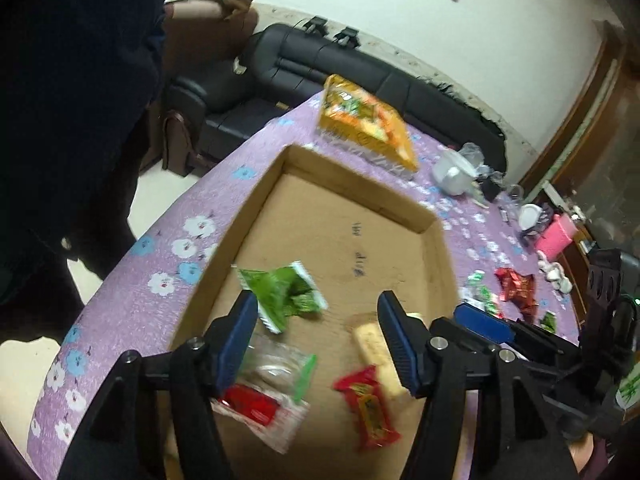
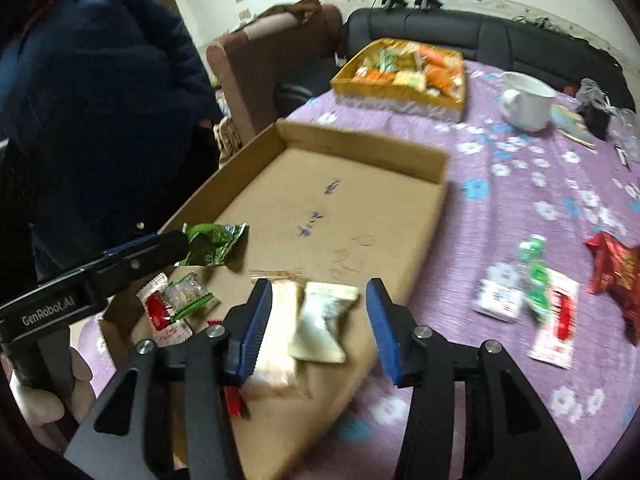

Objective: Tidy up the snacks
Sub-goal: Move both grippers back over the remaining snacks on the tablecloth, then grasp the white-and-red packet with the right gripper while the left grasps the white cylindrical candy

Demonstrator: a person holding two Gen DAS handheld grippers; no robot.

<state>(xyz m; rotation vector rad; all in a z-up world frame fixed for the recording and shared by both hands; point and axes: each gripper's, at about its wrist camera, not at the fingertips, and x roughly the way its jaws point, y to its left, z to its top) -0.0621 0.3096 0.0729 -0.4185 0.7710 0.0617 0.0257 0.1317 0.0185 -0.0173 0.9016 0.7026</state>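
Hovering over cardboard tray (image 2: 360, 148), both hand-held grippers gape

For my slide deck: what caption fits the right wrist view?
Open right tool hovers over a white snack packet in the cardboard tray.

Shallow brown cardboard tray (image 2: 360, 152) sat on the purple flowered tablecloth (image 2: 520, 200) — several wrapped snacks in its near end. Yellow box of snacks (image 2: 400, 92) lay behind it, white mug (image 2: 524, 100) to that box's right. Loose red packet (image 2: 612, 272) lay right of the tray.
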